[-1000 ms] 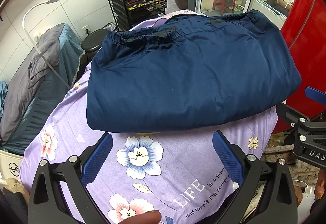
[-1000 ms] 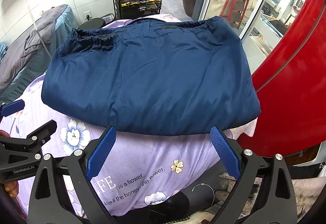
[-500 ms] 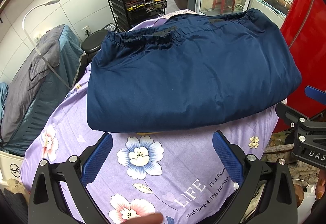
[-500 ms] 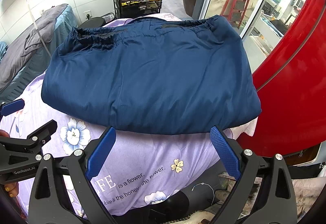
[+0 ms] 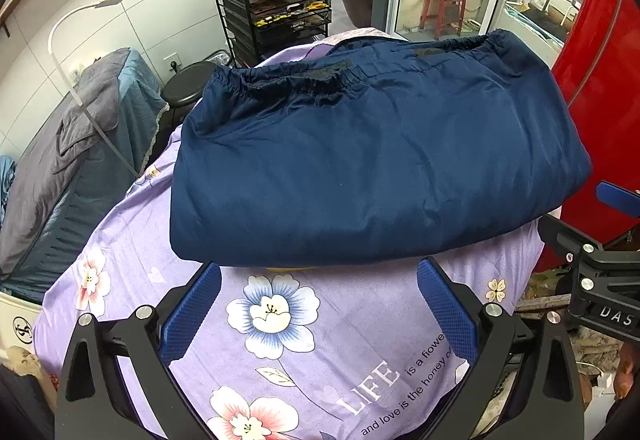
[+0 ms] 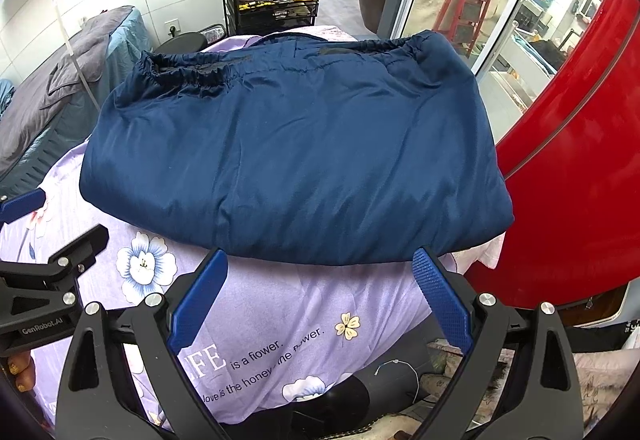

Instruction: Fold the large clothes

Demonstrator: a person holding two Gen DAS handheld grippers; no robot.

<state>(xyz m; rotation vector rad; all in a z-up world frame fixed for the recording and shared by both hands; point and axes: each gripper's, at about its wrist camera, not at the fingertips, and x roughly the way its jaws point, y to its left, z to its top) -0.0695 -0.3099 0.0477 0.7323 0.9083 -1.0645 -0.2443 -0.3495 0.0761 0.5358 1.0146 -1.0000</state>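
Purple flowered cloth [image 5: 304,324] covers the counter, and on it the dark blue garment [image 5: 372,168] lies folded into a thick, tidy rectangle. Both left tongs [image 5: 318,304] and right tongs [image 6: 320,296] hover spread, gripping nothing. Folding looks essentially done; perhaps one final fold remains.

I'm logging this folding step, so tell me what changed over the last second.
Almost nothing. A fingertip that showed at the bottom edge of the left wrist view is gone. The folded navy blue garment lies as before on the purple floral sheet, and the left gripper and right gripper stay open, just short of its near edge, holding nothing.
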